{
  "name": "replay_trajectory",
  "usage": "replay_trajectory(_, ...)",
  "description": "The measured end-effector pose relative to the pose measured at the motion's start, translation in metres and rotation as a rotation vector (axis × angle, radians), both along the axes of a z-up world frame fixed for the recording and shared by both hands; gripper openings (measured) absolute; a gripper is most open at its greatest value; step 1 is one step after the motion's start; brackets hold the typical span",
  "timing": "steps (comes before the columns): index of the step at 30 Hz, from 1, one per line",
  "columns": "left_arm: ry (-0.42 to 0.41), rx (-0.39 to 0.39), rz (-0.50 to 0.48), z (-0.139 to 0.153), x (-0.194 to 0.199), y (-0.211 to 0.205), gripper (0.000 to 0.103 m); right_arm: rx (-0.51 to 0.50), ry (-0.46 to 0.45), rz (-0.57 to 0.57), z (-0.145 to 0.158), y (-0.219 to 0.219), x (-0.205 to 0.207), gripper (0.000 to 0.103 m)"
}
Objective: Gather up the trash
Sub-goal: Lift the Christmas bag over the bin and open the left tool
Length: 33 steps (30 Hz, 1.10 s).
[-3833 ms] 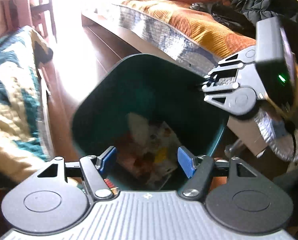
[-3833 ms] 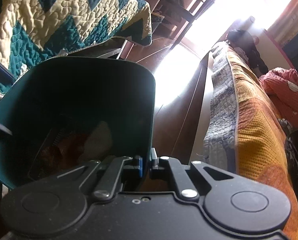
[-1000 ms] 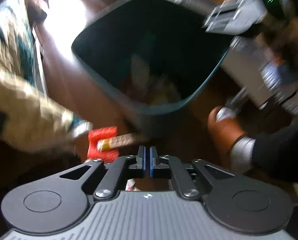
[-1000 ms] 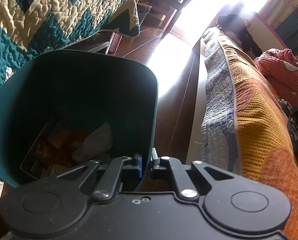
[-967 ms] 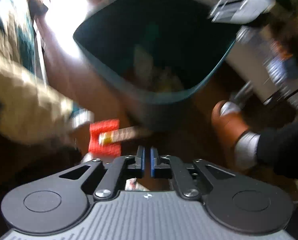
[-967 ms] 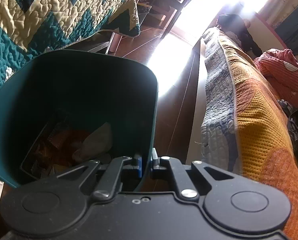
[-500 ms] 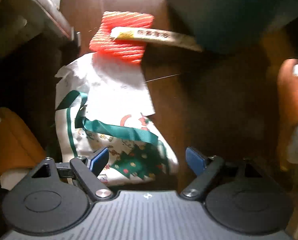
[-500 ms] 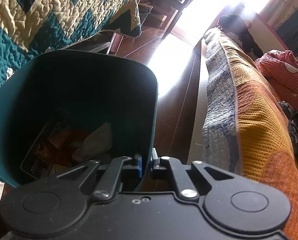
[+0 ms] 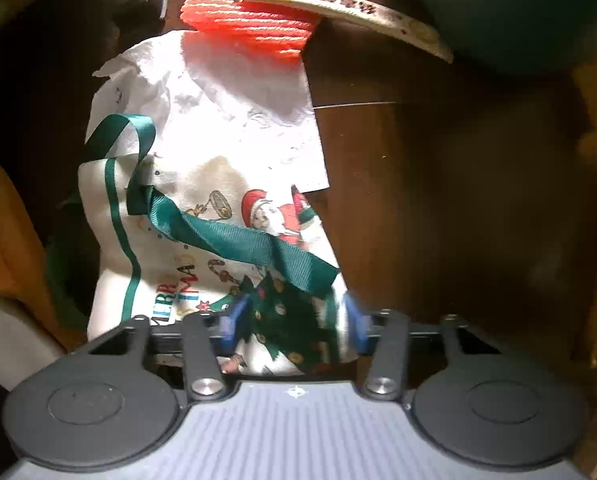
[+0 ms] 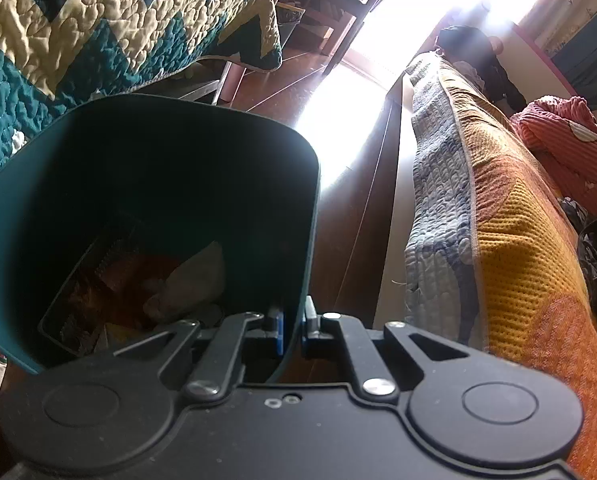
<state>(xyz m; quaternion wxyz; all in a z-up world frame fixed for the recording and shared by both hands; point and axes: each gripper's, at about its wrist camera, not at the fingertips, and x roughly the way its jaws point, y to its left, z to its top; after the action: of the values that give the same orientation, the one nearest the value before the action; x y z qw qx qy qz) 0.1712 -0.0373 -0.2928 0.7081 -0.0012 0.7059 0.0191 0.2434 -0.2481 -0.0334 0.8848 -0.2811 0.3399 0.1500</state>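
In the left wrist view a white Christmas-print bag with a green ribbon lies on the dark wood floor. My left gripper is open, its blue pads on either side of the bag's near end. Beyond it lie a red ribbed wrapper and a long pale wrapper. In the right wrist view my right gripper is shut on the rim of the dark green trash bin, which is tilted and holds several pieces of trash.
A teal-and-cream quilt hangs over furniture at left. A bed with an orange and grey cover runs along the right. The bin's base sits at the top right of the left wrist view. Orange slippers flank the floor.
My left gripper has dropped from over the bin to the floor, opened, and now narrows around the Christmas bag's near end. The right gripper keeps its hold on the bin rim.
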Motion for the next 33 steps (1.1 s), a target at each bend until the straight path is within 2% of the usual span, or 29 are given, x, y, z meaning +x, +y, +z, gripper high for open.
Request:
replay_trajectory(1,-0.009,0.000,-0.002,0.001,-0.002,0.001,0.031,0.000,0.000,0.001,0.000,0.000,0.000,0.006)
replay_trajectory(2,-0.019,0.000,0.003,0.003,-0.003,0.003,0.020,0.000,0.000,0.000,0.000,0.000,0.000,0.007)
replay_trajectory(3,-0.030,0.002,0.017,0.007,-0.005,0.005,0.014,0.001,0.000,0.000,0.000,0.000,0.000,0.007)
replay_trajectory(5,-0.040,-0.007,0.052,0.017,-0.009,0.009,0.013,0.000,-0.001,0.000,0.000,0.000,0.000,0.006)
replay_trajectory(8,-0.069,-0.064,0.065,0.046,-0.011,0.015,0.012,0.005,0.002,-0.005,0.000,-0.001,0.000,0.006)
replay_trajectory(13,-0.134,-0.200,0.052,0.110,-0.017,0.016,0.011,0.003,-0.007,-0.017,-0.001,0.000,0.000,0.006)
replay_trajectory(16,-0.183,-0.262,0.008,0.154,-0.018,0.006,0.011,-0.006,-0.008,-0.009,-0.001,-0.001,-0.002,0.006)
replay_trajectory(21,-0.237,-0.299,-0.045,0.199,-0.026,0.010,0.010,-0.019,-0.007,-0.023,-0.004,-0.009,-0.003,0.006)
replay_trajectory(26,-0.307,-0.317,-0.036,0.229,-0.028,0.020,0.010,-0.018,-0.008,-0.027,-0.004,-0.014,-0.004,0.006)
replay_trajectory(33,-0.466,-0.363,-0.091,0.317,-0.027,0.023,0.010,-0.033,-0.021,-0.006,-0.004,-0.010,-0.008,0.006)
